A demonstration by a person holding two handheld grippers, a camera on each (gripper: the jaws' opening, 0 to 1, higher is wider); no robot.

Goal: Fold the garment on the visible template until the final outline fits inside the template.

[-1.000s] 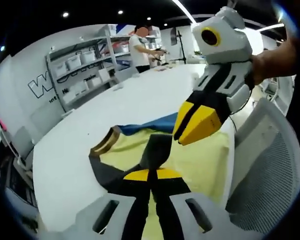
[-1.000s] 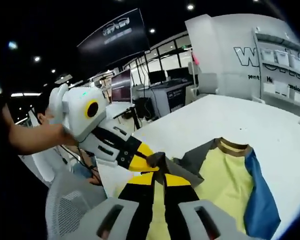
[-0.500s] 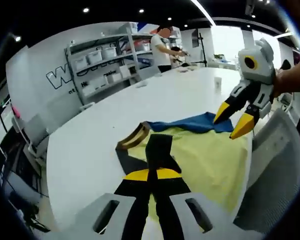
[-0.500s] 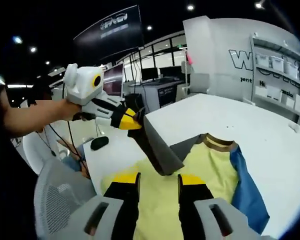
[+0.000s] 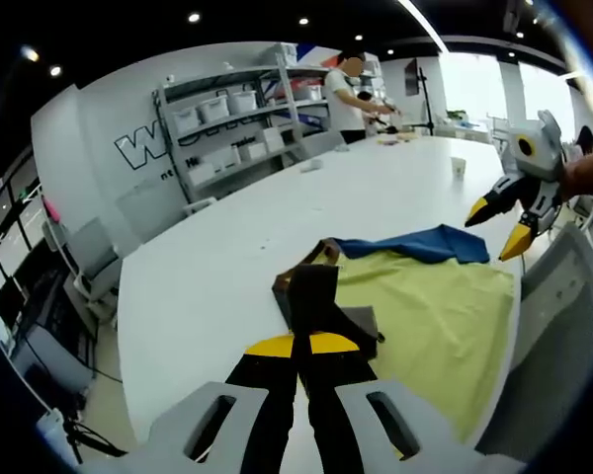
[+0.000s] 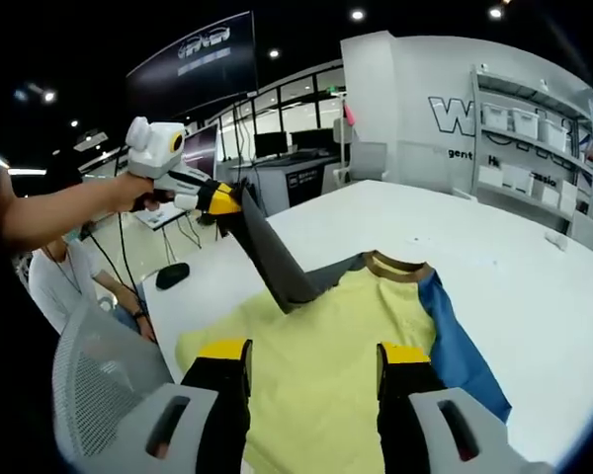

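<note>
A yellow shirt [image 6: 346,336] with a blue sleeve [image 6: 457,348], a brown collar [image 6: 395,263] and a grey sleeve [image 6: 269,259] lies on the white table [image 6: 514,286]. My left gripper [image 5: 298,341] is shut on the grey sleeve [image 5: 313,296]. In the right gripper view the left gripper [image 6: 225,197] holds that sleeve lifted and stretched off the table to the upper left. My right gripper [image 6: 314,354] hangs open over the near hem, jaws wide apart with nothing between them. The left gripper view has the right gripper [image 5: 499,225] open above the far side of the yellow body [image 5: 425,316], beside the blue sleeve [image 5: 415,245].
A mesh chair back [image 6: 99,390] stands at the table's near edge, also the chair back [image 5: 558,346]. A small black object [image 6: 170,275] lies on the table. A cup [image 5: 459,166] stands farther off. Shelves with bins [image 5: 232,128] and a person [image 5: 356,84] are at the back.
The right gripper has let go of the grey sleeve, opened wide and drawn back. The left gripper has carried the sleeve up and away from it.
</note>
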